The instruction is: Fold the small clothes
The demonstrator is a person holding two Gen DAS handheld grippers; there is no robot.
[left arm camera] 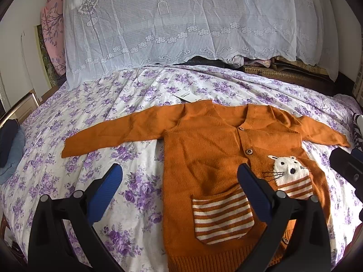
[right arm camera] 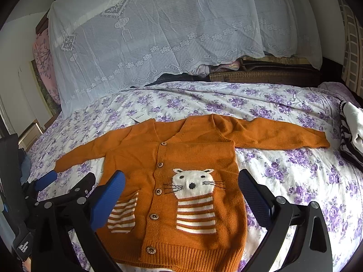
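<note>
Orange knitted cardigan with white cat face (right arm camera: 181,181) flat on purple-flowered bed sheet (right arm camera: 283,181), sleeves spread. Left gripper (left arm camera: 179,181) and right gripper (right arm camera: 181,187) above hem, fingers released, empty.

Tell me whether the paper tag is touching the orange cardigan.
Touching. In the left wrist view, the white paper tag has its near edge meeting the orange cardigan at the shoulder by the collar, with no flowered sheet visible between them.
</note>
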